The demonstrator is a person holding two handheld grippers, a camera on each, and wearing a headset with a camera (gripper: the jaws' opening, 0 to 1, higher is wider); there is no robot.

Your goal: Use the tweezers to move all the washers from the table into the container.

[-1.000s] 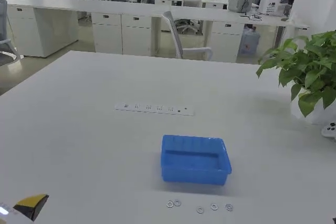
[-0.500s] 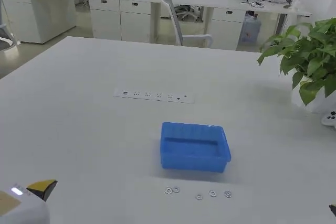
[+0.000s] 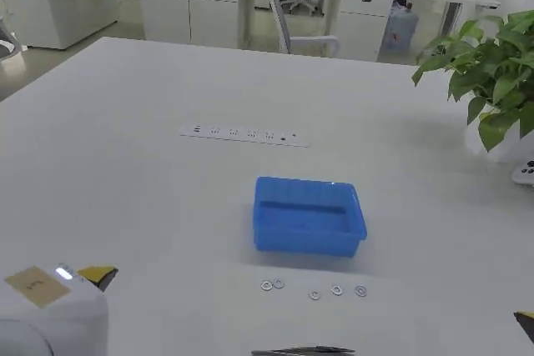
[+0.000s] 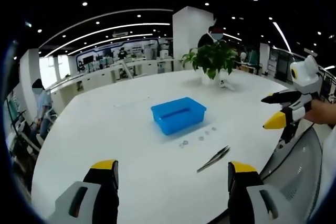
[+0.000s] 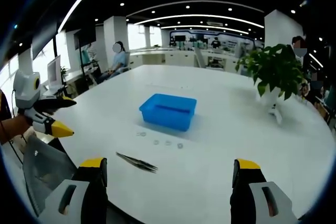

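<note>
So far nothing is moved: five washers (image 3: 314,290) lie beside the empty container (image 3: 309,216), tweezers (image 4: 213,159) untouched; left hand-held gripper (image 4: 173,166) and right hand-held gripper (image 5: 170,163) spread.

White table (image 3: 125,164), broad, plain top. Blue container (image 3: 308,216) stands near the middle, open side up. Five washers (image 3: 336,290) lie in a loose row on the near side of it, close but not touching. The left two sit tight together and the other three are spaced out. Tweezers (image 4: 213,159) lie flat nearer the table's edge, apart from the washers. White power strip (image 3: 244,134) lies beyond the container. Potted plant (image 3: 496,89) stands at the right, with a small white object (image 3: 526,172) just beside its pot.
</note>
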